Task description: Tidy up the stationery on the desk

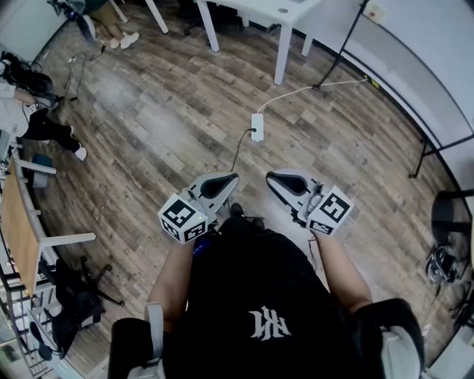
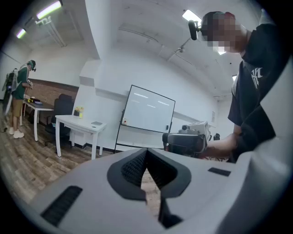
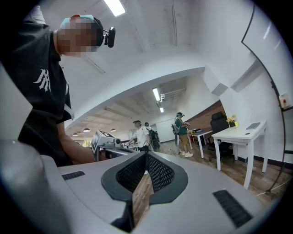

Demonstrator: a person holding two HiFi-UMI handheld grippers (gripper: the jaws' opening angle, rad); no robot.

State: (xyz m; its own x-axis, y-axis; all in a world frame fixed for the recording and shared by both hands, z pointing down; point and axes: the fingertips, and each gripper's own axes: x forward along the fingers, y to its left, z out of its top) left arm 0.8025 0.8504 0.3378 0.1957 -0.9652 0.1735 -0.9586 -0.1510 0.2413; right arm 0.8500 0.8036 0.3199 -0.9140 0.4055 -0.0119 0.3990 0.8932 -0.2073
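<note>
left gripper (image 1: 224, 181) jaws together, empty | right gripper (image 1: 275, 178) jaws together, empty | both side by side before the torso (image 1: 259, 296) | white desk (image 1: 255, 6) far, what lies on it too small to tell | open wooden floor (image 1: 163, 111) between, power strip (image 1: 257, 126) lying there

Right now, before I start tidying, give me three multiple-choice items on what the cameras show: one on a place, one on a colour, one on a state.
1. The power strip lies:
A on a desk
B on the wood floor
C between a tool's jaws

2. The person's shirt is:
A red
B yellow
C black

3. The left tool and right tool are:
A both shut, nothing held
B both wide open
C both shut on pens

Answers: B, the head view shows it on the planks, with its cables. C, it is black cloth with a white logo. A, each tool's own view shows its jaws together with nothing between them.
</note>
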